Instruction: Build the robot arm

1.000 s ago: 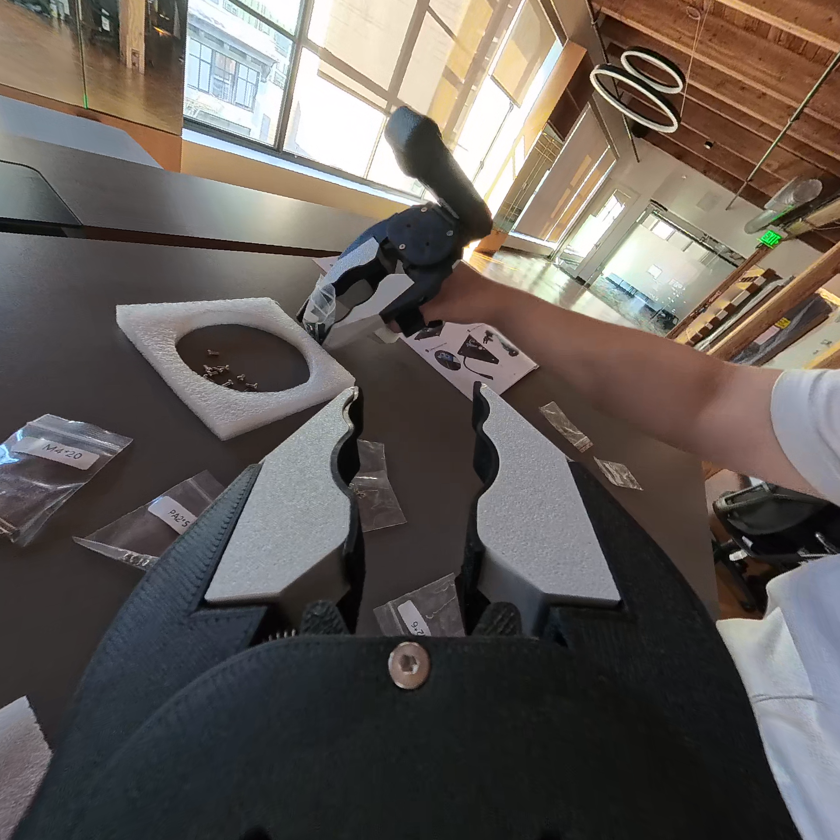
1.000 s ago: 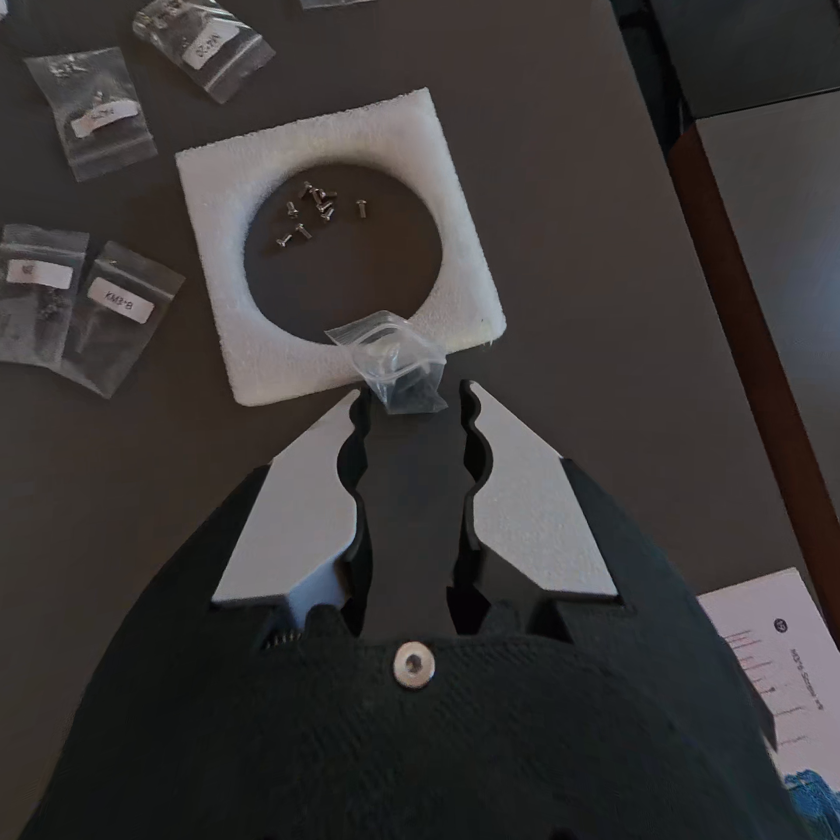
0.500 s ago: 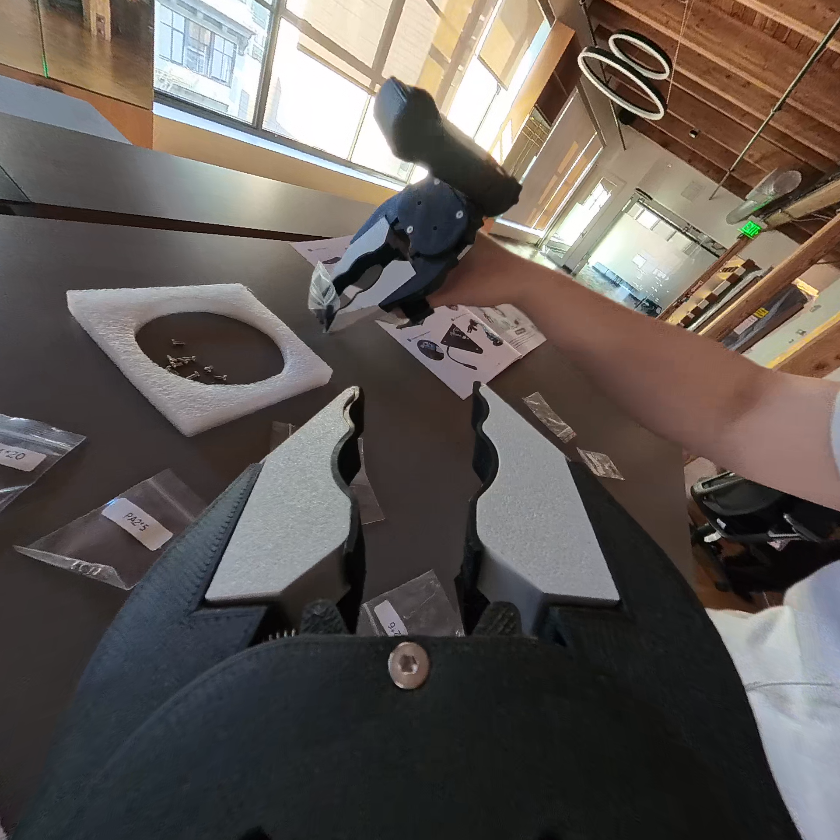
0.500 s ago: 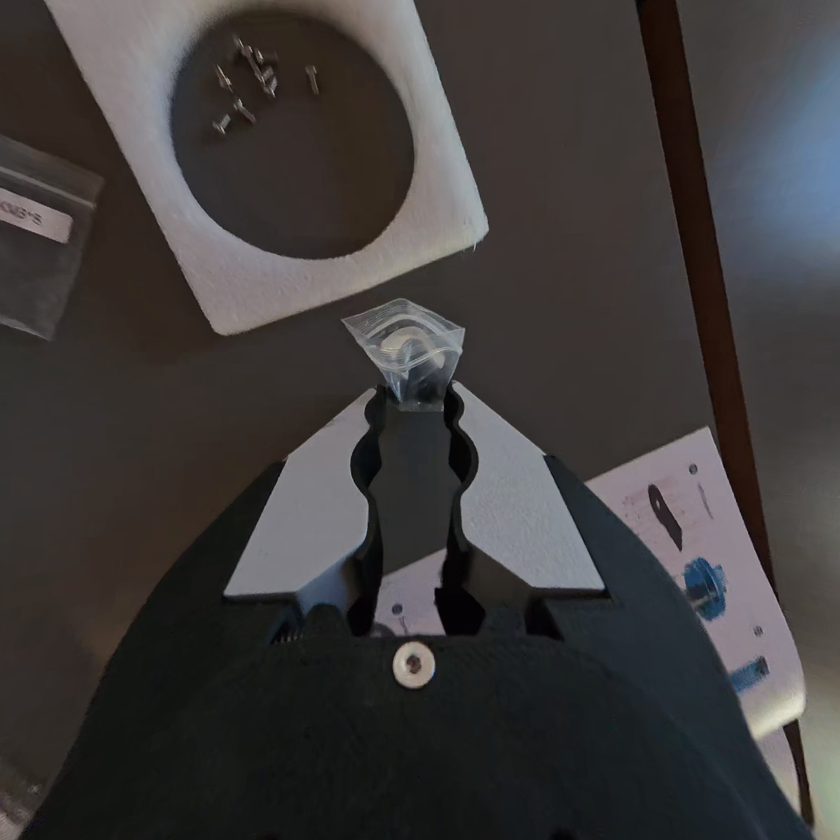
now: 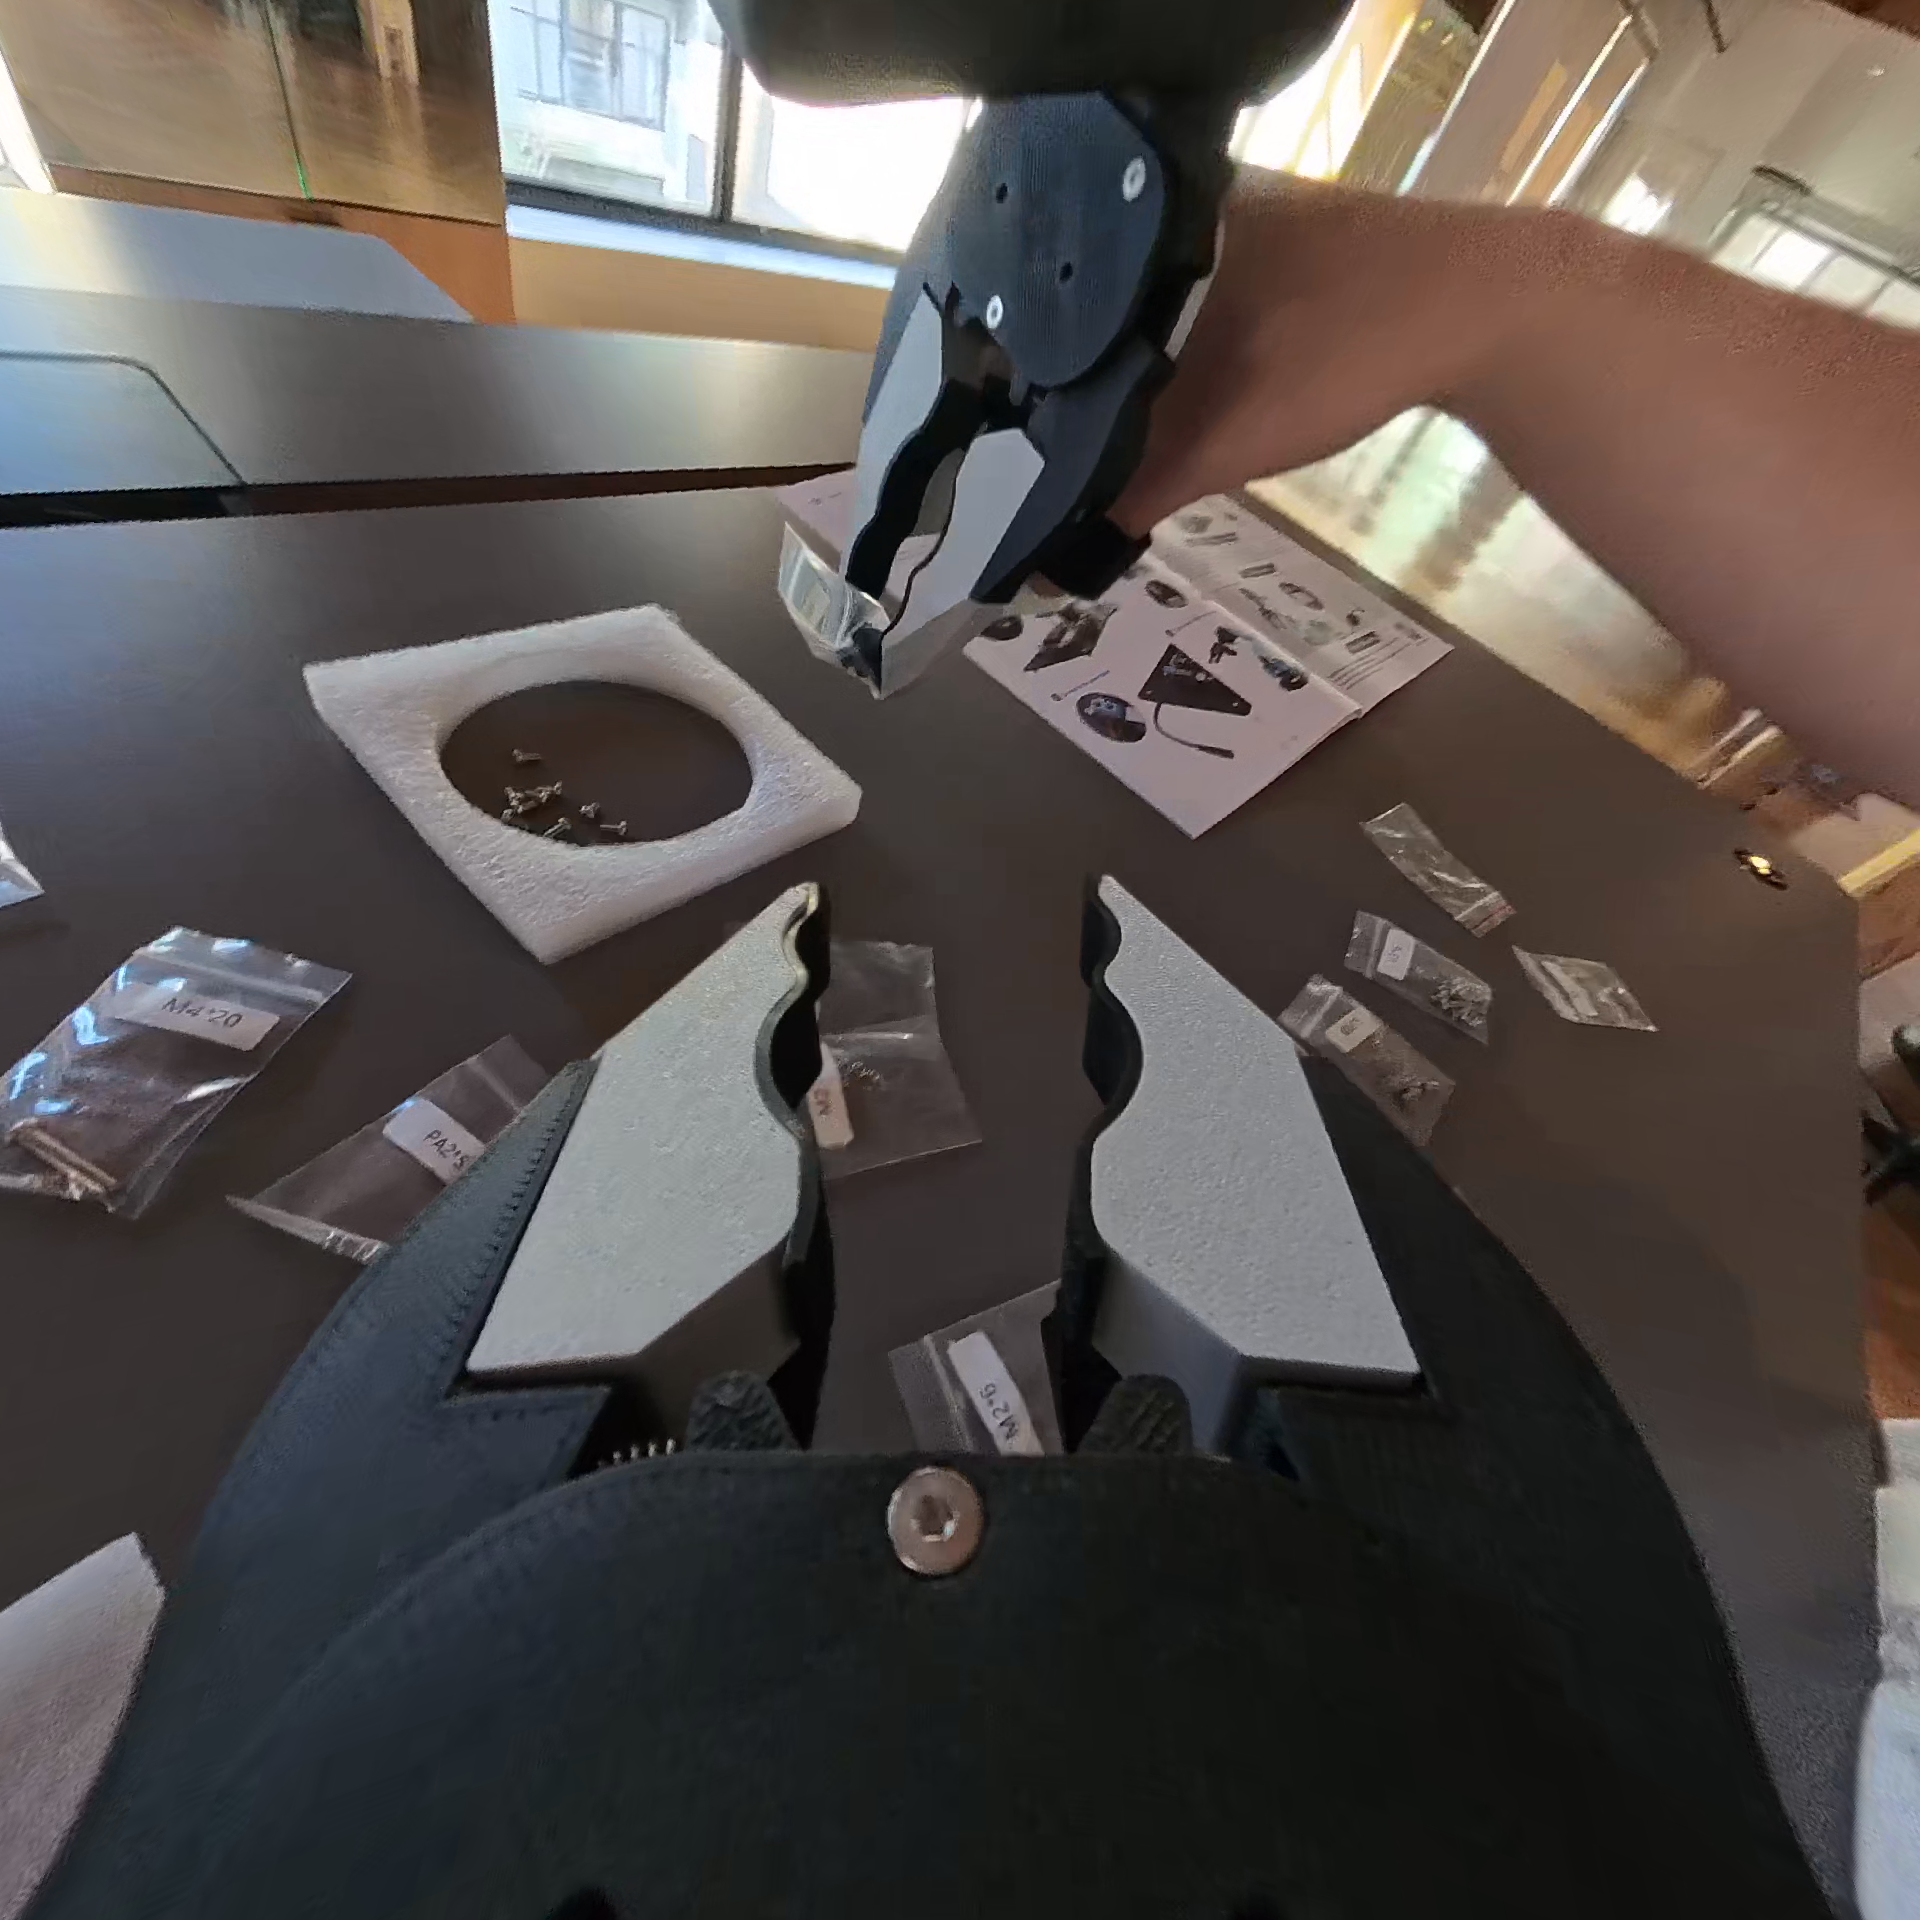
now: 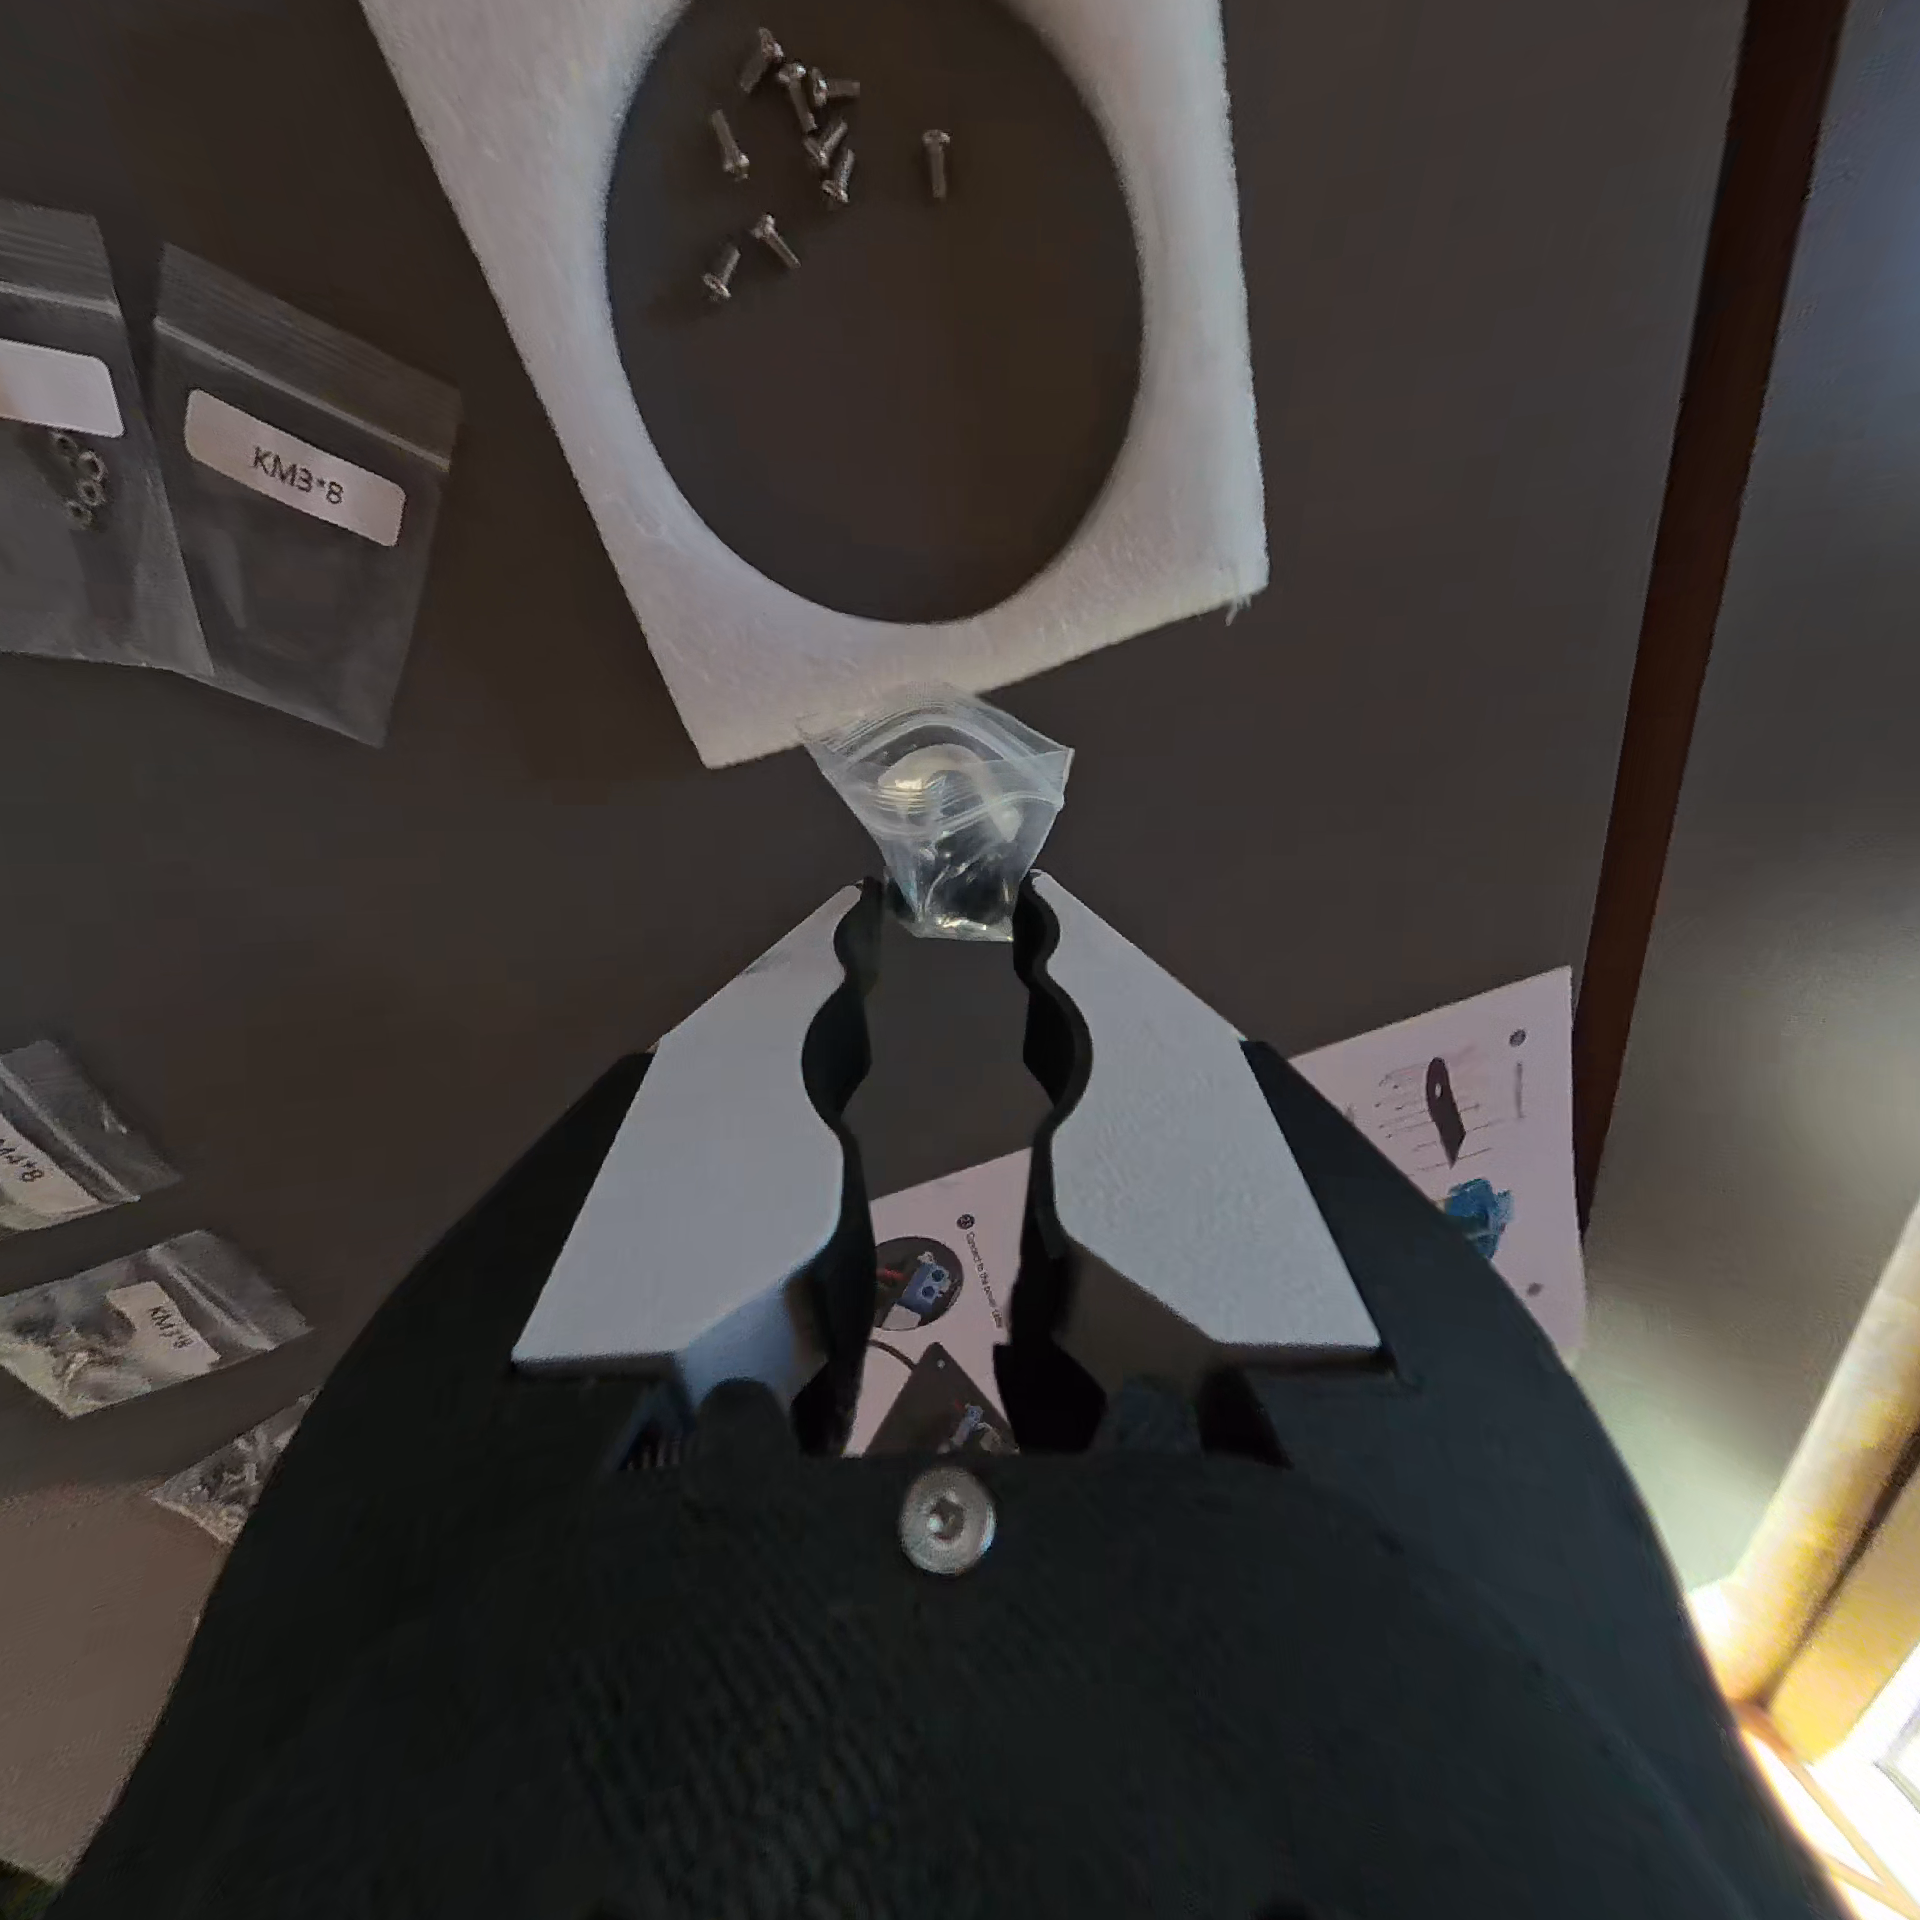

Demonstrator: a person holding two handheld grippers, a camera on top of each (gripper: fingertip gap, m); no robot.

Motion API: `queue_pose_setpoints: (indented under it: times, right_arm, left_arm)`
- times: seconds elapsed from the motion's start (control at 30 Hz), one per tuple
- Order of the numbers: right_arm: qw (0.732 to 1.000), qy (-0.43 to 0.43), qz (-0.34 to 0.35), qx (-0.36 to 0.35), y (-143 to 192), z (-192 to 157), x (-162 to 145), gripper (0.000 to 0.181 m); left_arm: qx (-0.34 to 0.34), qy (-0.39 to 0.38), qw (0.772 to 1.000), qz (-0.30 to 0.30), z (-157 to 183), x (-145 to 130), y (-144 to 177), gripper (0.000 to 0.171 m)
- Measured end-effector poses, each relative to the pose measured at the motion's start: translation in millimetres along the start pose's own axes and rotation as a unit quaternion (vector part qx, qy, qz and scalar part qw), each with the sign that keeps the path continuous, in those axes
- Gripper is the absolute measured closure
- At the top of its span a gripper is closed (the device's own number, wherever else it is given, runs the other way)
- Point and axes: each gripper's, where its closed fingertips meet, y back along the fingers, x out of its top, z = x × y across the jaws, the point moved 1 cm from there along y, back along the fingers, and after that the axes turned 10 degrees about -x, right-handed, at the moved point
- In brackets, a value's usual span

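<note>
My right gripper (image 6: pixel 951 902) is shut on a small clear plastic bag (image 6: pixel 940 805) and holds it in the air, mouth outward, just off the near edge of a white foam square (image 6: pixel 1195 312) with a round hole. Several small screws (image 6: pixel 795 166) lie inside the hole. In the left wrist view the right gripper (image 5: pixel 883 649) hangs above the table beside the foam square (image 5: pixel 800 800), with the bag (image 5: pixel 821 608) at its tips. My left gripper (image 5: pixel 951 914) is open and empty, low over a clear bag (image 5: pixel 883 1049) on the dark table (image 5: pixel 1091 852).
Several labelled clear bags of hardware lie around: left (image 5: pixel 156 1060), (image 5: pixel 405 1153), right (image 5: pixel 1418 971), and beneath my left gripper (image 5: pixel 977 1382). A printed instruction sheet (image 5: pixel 1195 665) lies at the back right. The table edge (image 6: pixel 1683 623) runs right of the foam. A person's forearm (image 5: pixel 1558 436) reaches across. The left gripper's tips are roughly 15 cm from the right gripper's.
My right gripper closed on the small bag, lifted it and swung toward the foam square's near edge. My left gripper shifted its view rightward and stayed open.
</note>
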Motion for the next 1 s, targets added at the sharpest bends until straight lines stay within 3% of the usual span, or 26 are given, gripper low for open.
queue_pose_setpoints:
  times: [0.3,1.0]
  right_arm:
    - [0.990,0.107,-0.097,-0.005,-18.7,-12.8,25.6,0.157]
    - [0.988,0.114,-0.099,0.025,-23.1,-5.3,40.2,0.154]
  left_arm:
    - [0.031,0.004,0.999,-0.010,-11.1,-6.6,5.3,0.124]
    - [0.043,0.007,0.999,-0.025,-16.7,-11.3,5.3,0.123]
